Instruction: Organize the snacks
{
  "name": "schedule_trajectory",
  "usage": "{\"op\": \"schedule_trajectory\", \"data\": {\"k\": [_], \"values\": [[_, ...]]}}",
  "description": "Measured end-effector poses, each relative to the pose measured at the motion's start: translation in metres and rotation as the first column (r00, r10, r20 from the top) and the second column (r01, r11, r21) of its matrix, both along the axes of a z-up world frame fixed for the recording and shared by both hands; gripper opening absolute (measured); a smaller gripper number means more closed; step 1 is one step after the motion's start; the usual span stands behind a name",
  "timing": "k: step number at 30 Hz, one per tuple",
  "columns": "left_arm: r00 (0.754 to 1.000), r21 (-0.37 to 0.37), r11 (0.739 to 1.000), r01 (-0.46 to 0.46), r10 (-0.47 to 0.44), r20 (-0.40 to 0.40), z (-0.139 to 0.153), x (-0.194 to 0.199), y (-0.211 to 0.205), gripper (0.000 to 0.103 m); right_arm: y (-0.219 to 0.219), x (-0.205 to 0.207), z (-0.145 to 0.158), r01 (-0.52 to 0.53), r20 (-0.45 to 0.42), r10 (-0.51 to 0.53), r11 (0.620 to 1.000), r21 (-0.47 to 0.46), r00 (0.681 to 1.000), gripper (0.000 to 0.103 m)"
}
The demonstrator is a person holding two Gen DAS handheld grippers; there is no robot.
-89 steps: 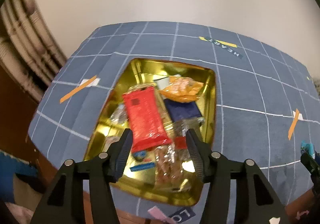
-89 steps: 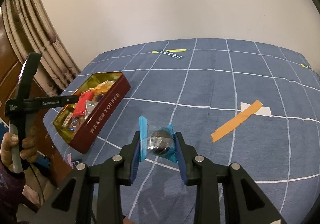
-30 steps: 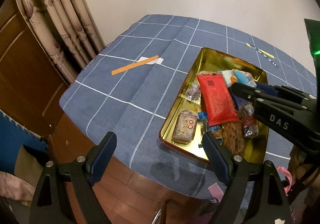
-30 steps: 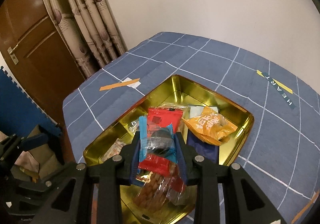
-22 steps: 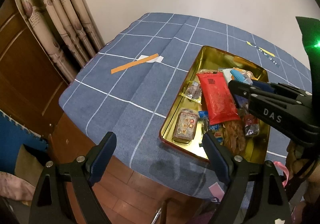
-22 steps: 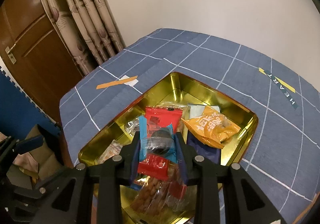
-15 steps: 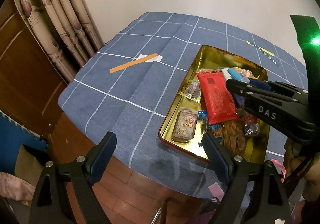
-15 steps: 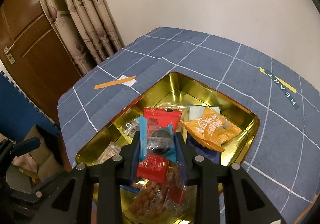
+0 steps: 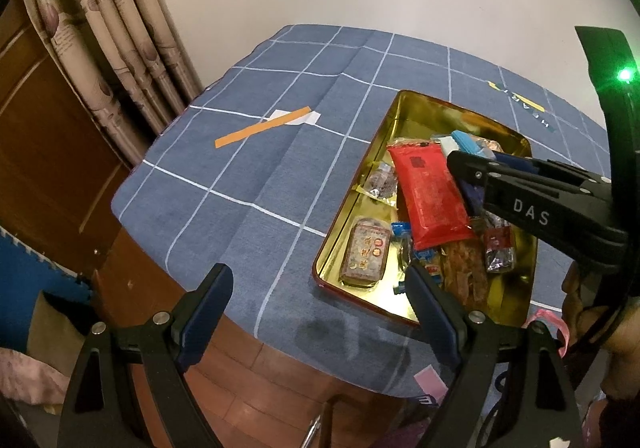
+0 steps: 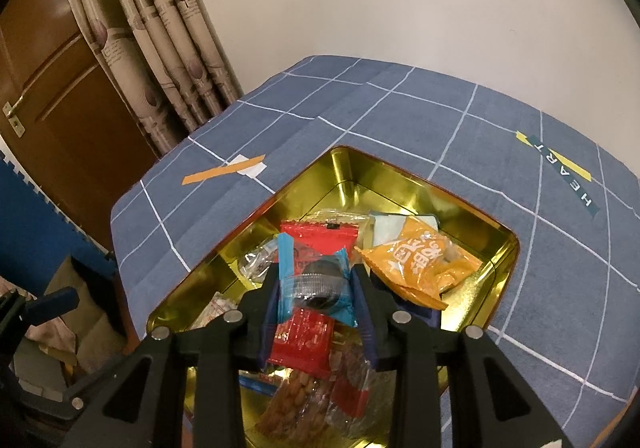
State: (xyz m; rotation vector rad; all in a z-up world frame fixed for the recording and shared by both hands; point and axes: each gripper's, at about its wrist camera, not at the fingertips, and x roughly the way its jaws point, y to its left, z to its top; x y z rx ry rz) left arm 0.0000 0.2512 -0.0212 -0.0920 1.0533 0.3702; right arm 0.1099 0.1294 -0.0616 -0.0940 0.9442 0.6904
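Note:
A gold-lined tin (image 10: 348, 164) with a red outside sits on the blue checked cloth and holds several snack packets. Among them are a long red packet (image 9: 428, 192) and an orange packet (image 10: 416, 264). My right gripper (image 10: 316, 272) hangs over the middle of the tin with a blue-wrapped dark cookie (image 10: 320, 288) between its pads. Its jaws are opening, and the pads still touch the wrapper. In the left wrist view the blue wrapper (image 9: 466, 142) sticks up past the right gripper's fingers. My left gripper (image 9: 316, 284) stands open above the table's near edge, beside the tin's near corner.
An orange tape strip (image 9: 262, 127) lies on the cloth left of the tin. A curtain (image 9: 120, 48) and a brown door (image 10: 60, 88) stand beyond the table's left edge. A "HEART" label (image 10: 564, 172) marks the far right. A hand (image 9: 588, 300) grips the right tool.
The right gripper carried the blue-wrapped cookie from the open cloth to above the tin. The left gripper drew back from over the tin and widened. Over the last second both barely moved.

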Motion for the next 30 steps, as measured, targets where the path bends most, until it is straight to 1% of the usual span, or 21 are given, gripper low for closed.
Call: {"op": "schedule_trajectory", "data": {"k": [3,6,7,9,10,15,16,17,21,22,25,26,27,28,29,30], "values": [[1.0,0.013,1.0,0.01,-0.01,0.009,0.001,0.001,-0.002,0.086,-0.001,0.0,0.001,0.003,-0.002,-0.003,1.0,0.015,1.0,0.036],[1.0,0.016,1.0,0.02,-0.02,0.02,0.003,0.001,-0.004,0.086,-0.003,0.001,0.003,0.007,-0.001,-0.007,1.0,0.027,1.0,0.042],[0.999,0.02,1.0,0.021,-0.022,0.025,0.003,0.0,-0.005,0.086,-0.005,0.001,0.005,0.007,0.001,-0.007,0.999,0.043,1.0,0.046],[0.999,0.016,1.0,0.025,-0.026,0.034,0.005,-0.001,-0.005,0.086,-0.008,-0.001,0.009,0.021,0.027,-0.022,0.999,0.049,0.999,0.056],[0.999,0.015,1.0,0.022,-0.023,0.042,0.006,-0.001,-0.005,0.086,-0.009,-0.001,0.012,0.027,0.037,-0.028,0.998,0.051,0.999,0.063],[0.994,0.035,0.999,-0.004,0.0,0.112,0.02,-0.009,-0.003,0.086,-0.022,-0.01,0.027,0.026,0.066,-0.033,0.994,0.107,0.997,0.064],[0.992,0.044,0.999,-0.006,0.0,0.129,0.023,-0.011,-0.004,0.086,-0.027,-0.016,0.032,0.017,0.072,-0.027,0.991,0.132,0.997,0.064],[0.989,0.053,0.999,-0.005,-0.003,0.147,0.027,-0.013,-0.006,0.086,-0.03,-0.022,0.035,0.016,0.083,-0.028,0.99,0.138,0.996,0.064],[0.977,0.089,0.996,-0.002,-0.017,0.213,0.044,-0.023,-0.016,0.086,-0.042,-0.056,0.046,0.017,0.161,-0.035,0.993,0.114,0.986,0.064],[0.972,0.1,0.995,-0.003,-0.021,0.232,0.05,-0.026,-0.019,0.086,-0.047,-0.068,0.049,0.032,0.199,-0.051,0.995,0.095,0.979,0.064],[0.95,0.13,0.991,-0.011,-0.03,0.312,0.073,-0.039,-0.027,0.087,-0.059,-0.091,0.06,0.054,0.253,-0.078,0.993,0.101,0.964,0.064],[0.934,0.142,0.99,-0.023,-0.029,0.357,0.086,-0.047,-0.031,0.089,-0.064,-0.098,0.066,0.066,0.275,-0.093,0.992,0.105,0.957,0.064],[0.924,0.146,0.989,-0.03,-0.028,0.381,0.094,-0.051,-0.032,0.097,-0.069,-0.104,0.072,0.074,0.297,-0.104,0.991,0.11,0.949,0.064],[0.906,0.147,0.988,-0.04,-0.027,0.423,0.108,-0.059,-0.034,0.101,-0.075,-0.113,0.081,0.079,0.32,-0.115,0.989,0.122,0.94,0.065],[0.89,0.149,0.988,-0.051,-0.023,0.455,0.119,-0.066,-0.036,0.101,-0.078,-0.118,0.088,0.081,0.337,-0.12,0.988,0.13,0.934,0.065],[0.867,0.16,0.984,-0.076,-0.014,0.498,0.132,-0.075,-0.038,0.102,-0.083,-0.124,0.096,0.084,0.361,-0.129,0.987,0.138,0.924,0.065]]}}
